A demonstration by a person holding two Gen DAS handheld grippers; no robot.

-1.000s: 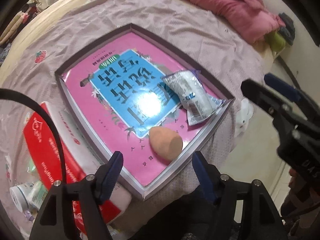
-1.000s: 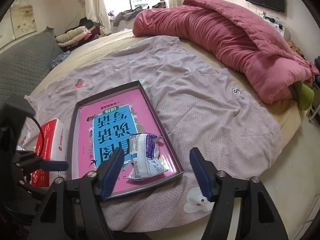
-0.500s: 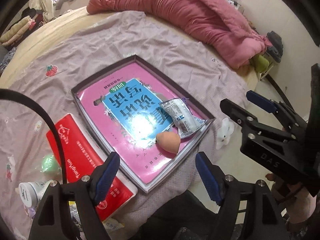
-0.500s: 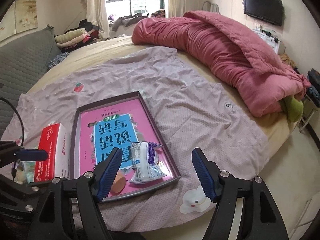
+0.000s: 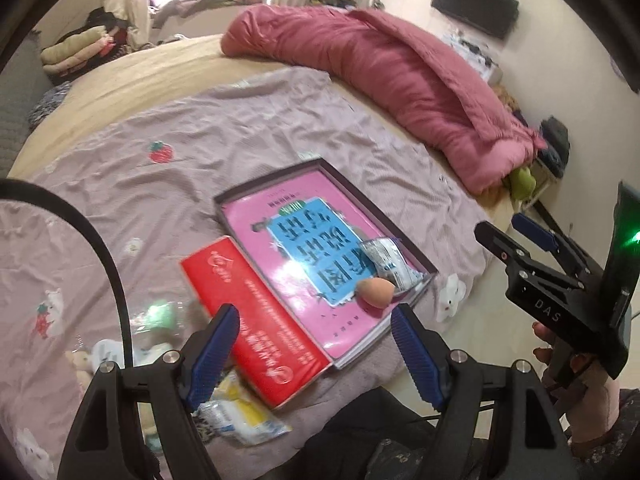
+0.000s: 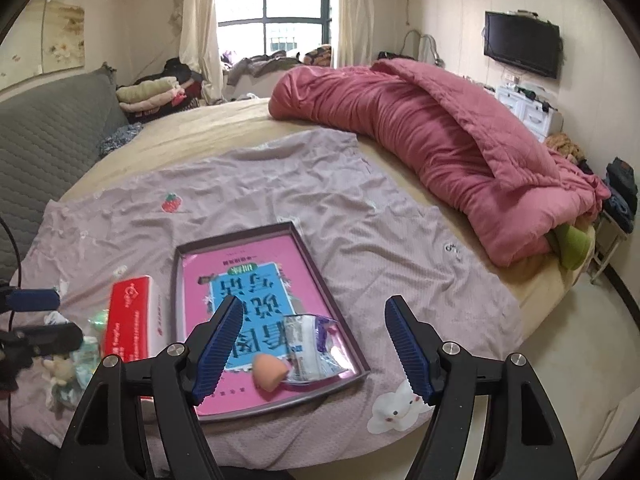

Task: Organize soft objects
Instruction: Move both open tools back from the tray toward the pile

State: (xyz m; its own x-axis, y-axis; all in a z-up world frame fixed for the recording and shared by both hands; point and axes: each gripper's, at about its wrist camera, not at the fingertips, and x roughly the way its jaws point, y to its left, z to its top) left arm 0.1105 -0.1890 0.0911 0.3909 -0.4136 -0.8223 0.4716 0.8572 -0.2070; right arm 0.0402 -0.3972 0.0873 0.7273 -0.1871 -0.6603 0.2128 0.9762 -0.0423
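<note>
A shallow box tray [image 5: 404, 232] [image 6: 316, 264] with a pink and blue printed bottom lies on the bed near its front edge. In it lie a peach makeup sponge [image 5: 375, 291] [image 6: 270, 372] and a white plastic packet [image 5: 390, 264] [image 6: 308, 344]. My left gripper [image 5: 316, 352] is open and empty, above and in front of the tray. My right gripper [image 6: 316, 344] is open and empty, also held back above the tray's near end; it shows in the left wrist view [image 5: 532, 236] at the right.
A red tissue pack [image 5: 256, 320] [image 6: 130, 320] lies left of the tray. Several small soft items, a green one [image 5: 158, 316] and a yellow packet [image 5: 244, 412], lie at the near left. A pink quilt [image 6: 440, 140] covers the bed's far right. The bed edge and floor [image 6: 560, 340] are right.
Both grippers have pulled back and up from the tray, so more of the bed shows. The sponge and packet stay in the tray. Both jaws stay open.
</note>
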